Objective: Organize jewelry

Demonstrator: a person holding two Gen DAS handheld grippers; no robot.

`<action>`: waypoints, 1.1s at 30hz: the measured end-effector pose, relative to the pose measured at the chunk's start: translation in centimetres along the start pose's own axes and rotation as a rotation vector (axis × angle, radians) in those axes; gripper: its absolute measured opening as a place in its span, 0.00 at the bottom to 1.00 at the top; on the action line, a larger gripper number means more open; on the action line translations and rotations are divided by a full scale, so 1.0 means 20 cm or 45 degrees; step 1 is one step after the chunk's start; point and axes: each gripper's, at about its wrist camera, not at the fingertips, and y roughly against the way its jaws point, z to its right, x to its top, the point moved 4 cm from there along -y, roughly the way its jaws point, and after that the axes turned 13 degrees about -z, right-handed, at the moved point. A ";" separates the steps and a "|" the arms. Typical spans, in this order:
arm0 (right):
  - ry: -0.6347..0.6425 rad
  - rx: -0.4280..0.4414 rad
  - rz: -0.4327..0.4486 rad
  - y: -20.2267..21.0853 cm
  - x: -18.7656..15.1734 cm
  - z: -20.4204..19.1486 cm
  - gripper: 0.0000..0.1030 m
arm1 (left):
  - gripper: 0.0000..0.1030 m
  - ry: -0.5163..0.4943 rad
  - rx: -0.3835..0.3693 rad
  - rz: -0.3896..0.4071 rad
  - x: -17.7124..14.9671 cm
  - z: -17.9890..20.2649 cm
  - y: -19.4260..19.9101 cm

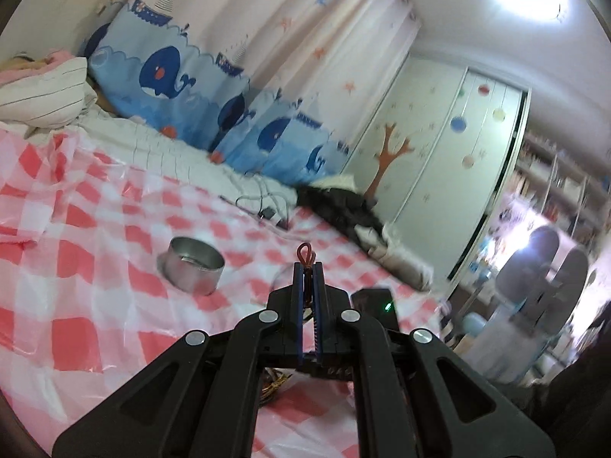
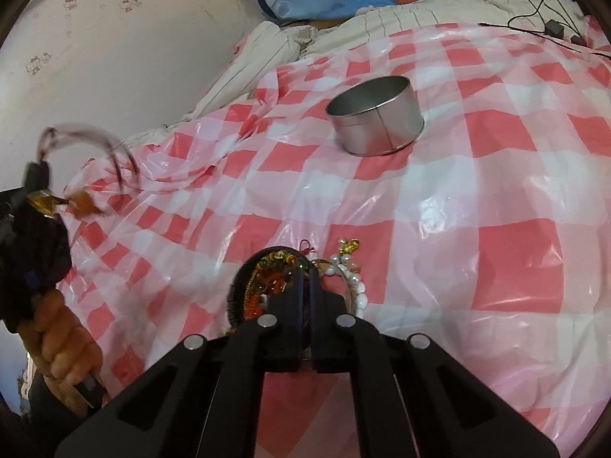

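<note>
A round silver tin [image 1: 194, 269] [image 2: 376, 116] stands open on the pink checked sheet. My left gripper [image 1: 307, 267] is shut on a red cord necklace [image 1: 305, 252], held in the air; in the right wrist view that gripper [image 2: 38, 170] shows at the left with the cord [image 2: 95, 141] and amber pendants [image 2: 82, 202] swinging. My right gripper [image 2: 305, 273] is shut, low over a pile of jewelry: a dark bangle with orange and green beads [image 2: 267, 278] and a white pearl piece [image 2: 351, 271]. I cannot tell if it grips anything.
The bed is covered by a pink-and-white checked plastic sheet [image 2: 496, 191]. Black cables and a charger [image 2: 553, 28] lie at the far edge. Whale-print pillows [image 1: 168, 68] line the curtain. A dark garment [image 1: 343, 206] lies on the bed's far end.
</note>
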 end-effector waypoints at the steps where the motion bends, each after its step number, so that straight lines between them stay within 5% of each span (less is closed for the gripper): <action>1: -0.005 0.002 0.003 0.00 0.00 0.01 0.03 | 0.04 0.020 0.010 -0.002 0.00 -0.02 0.00; 11: 0.018 0.100 0.068 0.08 0.02 -0.02 0.01 | 0.04 0.031 0.194 -0.144 -0.05 -0.09 -0.11; 21: -0.092 0.075 -0.002 0.04 0.02 0.07 0.02 | 0.04 0.028 0.216 -0.157 -0.05 -0.11 -0.12; 23: -0.100 0.059 -0.024 0.01 0.01 0.07 0.17 | 0.04 0.020 0.218 -0.161 -0.06 -0.10 -0.12; 24: -0.093 0.041 -0.020 0.00 0.01 0.07 0.39 | 0.04 0.020 0.216 -0.162 -0.06 -0.10 -0.13; 25: -0.084 0.029 -0.012 0.00 0.01 0.06 0.45 | 0.04 0.020 0.216 -0.164 -0.07 -0.10 -0.13; 30: -0.031 0.026 -0.019 -0.02 0.00 0.04 0.34 | 0.04 0.019 0.219 -0.166 -0.07 -0.10 -0.13; 32: -0.012 0.010 -0.019 -0.02 0.00 0.03 0.25 | 0.04 0.020 0.218 -0.165 -0.07 -0.10 -0.13; 33: -0.012 0.008 -0.016 -0.01 0.00 0.03 0.12 | 0.04 0.019 0.219 -0.165 -0.07 -0.10 -0.13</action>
